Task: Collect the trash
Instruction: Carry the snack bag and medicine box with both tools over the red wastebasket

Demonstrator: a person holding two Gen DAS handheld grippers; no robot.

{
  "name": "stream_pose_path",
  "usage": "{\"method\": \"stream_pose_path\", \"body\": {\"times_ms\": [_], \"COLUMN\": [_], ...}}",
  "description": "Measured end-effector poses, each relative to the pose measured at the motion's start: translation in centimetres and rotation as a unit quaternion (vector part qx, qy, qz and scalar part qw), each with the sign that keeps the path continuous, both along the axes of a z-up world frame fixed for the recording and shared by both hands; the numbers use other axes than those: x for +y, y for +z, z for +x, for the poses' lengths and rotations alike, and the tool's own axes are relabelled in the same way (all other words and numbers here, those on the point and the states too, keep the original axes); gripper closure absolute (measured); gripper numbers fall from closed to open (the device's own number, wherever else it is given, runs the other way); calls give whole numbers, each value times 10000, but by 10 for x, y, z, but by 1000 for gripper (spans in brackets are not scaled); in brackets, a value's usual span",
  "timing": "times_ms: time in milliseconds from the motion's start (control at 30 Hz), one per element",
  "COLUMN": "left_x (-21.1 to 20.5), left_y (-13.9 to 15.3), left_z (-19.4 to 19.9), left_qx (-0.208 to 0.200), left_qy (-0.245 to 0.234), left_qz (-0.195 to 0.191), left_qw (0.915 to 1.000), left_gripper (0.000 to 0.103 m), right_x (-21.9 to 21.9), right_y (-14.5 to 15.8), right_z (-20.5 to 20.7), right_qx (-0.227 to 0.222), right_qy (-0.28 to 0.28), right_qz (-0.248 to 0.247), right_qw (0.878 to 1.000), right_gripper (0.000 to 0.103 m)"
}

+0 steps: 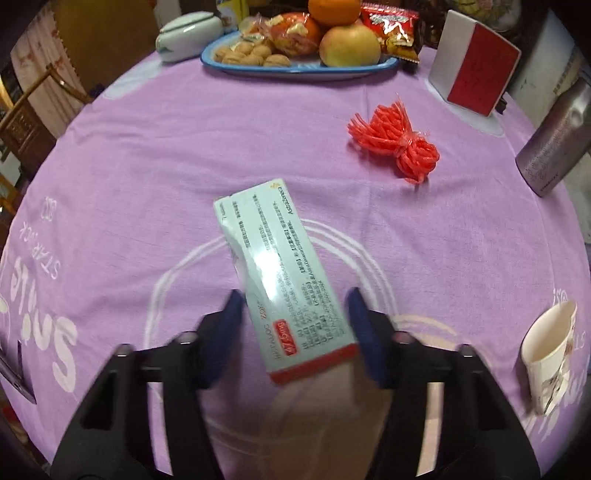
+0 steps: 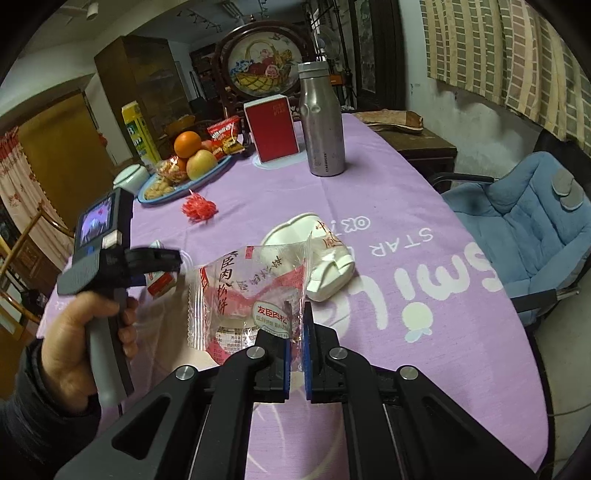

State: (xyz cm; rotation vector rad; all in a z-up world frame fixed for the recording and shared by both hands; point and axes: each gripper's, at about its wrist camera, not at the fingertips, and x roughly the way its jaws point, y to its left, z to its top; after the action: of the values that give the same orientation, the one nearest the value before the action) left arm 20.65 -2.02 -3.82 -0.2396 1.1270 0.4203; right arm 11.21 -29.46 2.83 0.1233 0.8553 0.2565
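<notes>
My left gripper (image 1: 295, 325) holds a pale green medicine box (image 1: 280, 280) with a red end, tilted, above the purple tablecloth (image 1: 147, 166); the blue pads (image 1: 364, 339) sit at its sides. The same gripper and box (image 2: 160, 282) show in the right wrist view. My right gripper (image 2: 297, 332) is shut on a clear red-printed snack wrapper (image 2: 247, 295), held up above the cloth. A crushed white paper cup (image 2: 317, 254) lies on its side behind the wrapper; it also shows in the left wrist view (image 1: 548, 354). A bundle of red plastic string (image 1: 397, 142) lies further back.
A blue tray (image 1: 295, 68) of fruit, walnuts and snacks stands at the far edge, with a white lidded jar (image 1: 186, 35), a red-and-white box (image 1: 474, 64) and a dented metal bottle (image 1: 556, 144). A blue padded chair (image 2: 517, 221) stands to the right of the table.
</notes>
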Motion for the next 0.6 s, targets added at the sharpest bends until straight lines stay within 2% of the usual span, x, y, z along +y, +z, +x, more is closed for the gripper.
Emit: {"method": "stream_pose_path", "body": {"times_ms": [167, 267, 367, 467, 533, 600], "left_x": [-1, 5, 9, 7, -3, -13], "left_y": [-1, 1, 7, 16, 21, 24], "left_z": [-13, -36, -55, -74, -79, -83], "left_qx": [-9, -64, -190, -364, -469, -531], "left_qy": [-645, -1123, -1372, -1650, -2019, -2144], "left_qz": [35, -124, -236, -283, -428, -379], "left_qw": [9979, 9936, 9901, 9852, 9773, 9746], "left_gripper": [52, 52, 52, 52, 52, 52], "right_x": [4, 8, 10, 12, 14, 13], "right_y": [4, 4, 1, -4, -10, -13], "right_z": [-5, -11, -16, -20, -23, -24], "right_qx": [-27, -51, -14, 57, 123, 161], "right_qy": [-30, 3, -23, -25, -69, -181], "right_qz": [158, 139, 146, 128, 58, -34], "right_qw": [9999, 9999, 9999, 9999, 9999, 9997], "right_gripper": [96, 96, 96, 96, 96, 96]}}
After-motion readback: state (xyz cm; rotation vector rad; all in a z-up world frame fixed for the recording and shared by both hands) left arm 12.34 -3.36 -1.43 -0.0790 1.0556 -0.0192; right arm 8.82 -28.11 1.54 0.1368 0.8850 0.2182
